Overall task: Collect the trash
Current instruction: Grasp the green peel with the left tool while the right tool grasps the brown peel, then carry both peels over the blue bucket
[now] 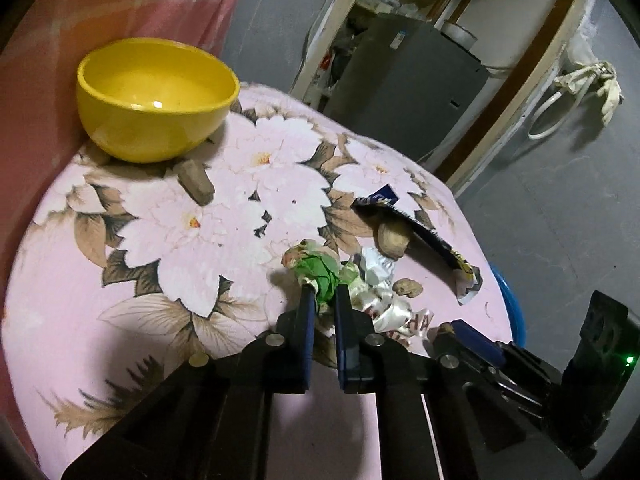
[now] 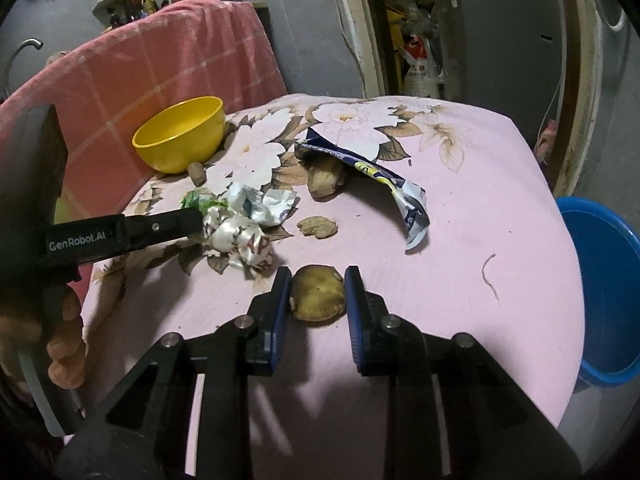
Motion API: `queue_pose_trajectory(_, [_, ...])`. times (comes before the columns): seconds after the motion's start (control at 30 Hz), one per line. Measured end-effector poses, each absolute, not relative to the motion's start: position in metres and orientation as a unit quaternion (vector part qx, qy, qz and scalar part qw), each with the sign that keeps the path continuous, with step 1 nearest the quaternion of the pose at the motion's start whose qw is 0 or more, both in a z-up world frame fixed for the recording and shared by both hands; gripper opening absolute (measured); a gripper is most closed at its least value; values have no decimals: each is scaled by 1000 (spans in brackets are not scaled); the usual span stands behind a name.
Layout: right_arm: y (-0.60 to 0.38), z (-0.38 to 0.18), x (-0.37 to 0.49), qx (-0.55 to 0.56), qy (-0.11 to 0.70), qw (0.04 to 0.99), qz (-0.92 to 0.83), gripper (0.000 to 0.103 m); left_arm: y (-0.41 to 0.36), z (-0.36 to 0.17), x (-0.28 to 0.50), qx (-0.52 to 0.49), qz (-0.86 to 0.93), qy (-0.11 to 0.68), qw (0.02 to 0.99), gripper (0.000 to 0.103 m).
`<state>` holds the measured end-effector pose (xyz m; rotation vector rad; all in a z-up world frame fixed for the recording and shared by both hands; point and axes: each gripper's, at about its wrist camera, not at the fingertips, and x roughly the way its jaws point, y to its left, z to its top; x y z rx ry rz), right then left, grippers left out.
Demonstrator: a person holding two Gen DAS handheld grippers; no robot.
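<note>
My left gripper point(image 1: 322, 294) is shut on a crumpled green wrapper point(image 1: 320, 274) on the pink floral cloth point(image 1: 200, 220); it also shows in the right wrist view point(image 2: 198, 214). Beside it lie crumpled white wrappers point(image 1: 384, 304), point(image 2: 244, 236) and a torn blue snack bag point(image 1: 424, 232), point(image 2: 372, 176). My right gripper point(image 2: 317, 280) stands around a brown peel piece point(image 2: 317, 294), its jaws close on either side; contact is unclear. Other brown peel pieces point(image 2: 318, 227), point(image 2: 324, 180), point(image 1: 394, 238) lie nearby.
A yellow bowl point(image 1: 156, 100), point(image 2: 180, 138) stands at the back left by a pink checked cloth point(image 2: 140, 60). A brown stub point(image 1: 196, 182) lies by it. A blue bucket point(image 2: 608, 288) stands on the floor right of the table. A doorway with clutter is behind.
</note>
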<state>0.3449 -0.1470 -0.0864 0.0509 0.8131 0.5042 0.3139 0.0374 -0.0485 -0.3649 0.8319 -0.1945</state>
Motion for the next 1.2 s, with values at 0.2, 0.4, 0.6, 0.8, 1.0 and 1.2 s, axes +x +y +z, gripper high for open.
queue_pose_trajectory(0.2, [-155,-72,333,35,357,899,249,34,26,-34,300,-154,-90,367,913,7])
queue_pose_trajectory(0.4, [-162,-47,320,33,304,918,255,34,16,-13,284,-133,-88,318,935,7])
queue_pose_trajectory(0.6, [-175,-16,304,28,229,941,248,34,0,8,276,-121,-105,269,950,7])
queue_pose_trajectory(0.8, [-196,14,297,24,171,957,231,34,-27,29,278,-103,-142,220,960,7])
queue_pose_trajectory(1.0, [-223,34,289,22,125,972,199,34,-61,49,282,-79,-180,180,964,7])
queue_pose_trajectory(1.2, [-254,43,284,30,102,981,160,34,-96,61,294,-63,-217,162,960,7])
